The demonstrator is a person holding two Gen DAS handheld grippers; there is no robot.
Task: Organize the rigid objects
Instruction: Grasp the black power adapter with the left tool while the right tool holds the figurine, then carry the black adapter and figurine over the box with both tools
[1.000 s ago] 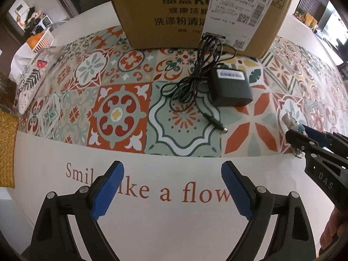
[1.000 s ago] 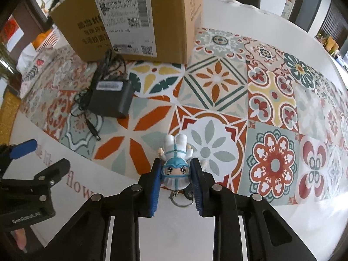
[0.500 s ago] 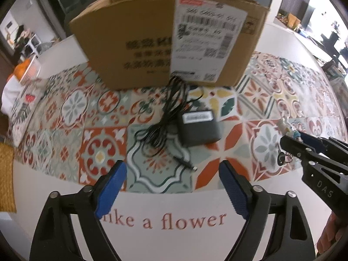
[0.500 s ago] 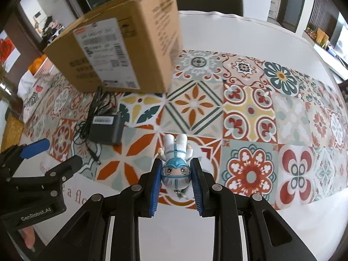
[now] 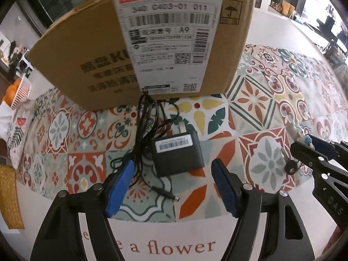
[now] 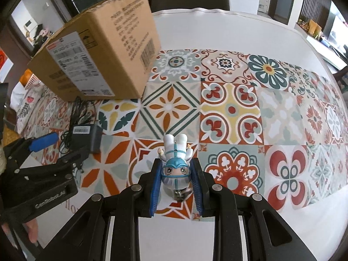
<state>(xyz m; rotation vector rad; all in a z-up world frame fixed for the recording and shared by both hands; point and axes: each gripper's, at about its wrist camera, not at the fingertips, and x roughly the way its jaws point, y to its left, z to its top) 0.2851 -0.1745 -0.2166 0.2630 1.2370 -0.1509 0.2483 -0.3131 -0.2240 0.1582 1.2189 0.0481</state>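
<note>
With the right gripper pinching the little figurine off to the cardboard box's right, I'd bring the left gripper, jaws just narrowing but clear, squarely around the black adapter just below the box, missing the cord.

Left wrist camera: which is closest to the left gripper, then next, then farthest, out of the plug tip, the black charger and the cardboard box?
From the left gripper:
1. Plug tip, lying between its fingers.
2. Black charger, just beyond the fingertips, middle.
3. Cardboard box, standing behind the charger at the back.
</note>
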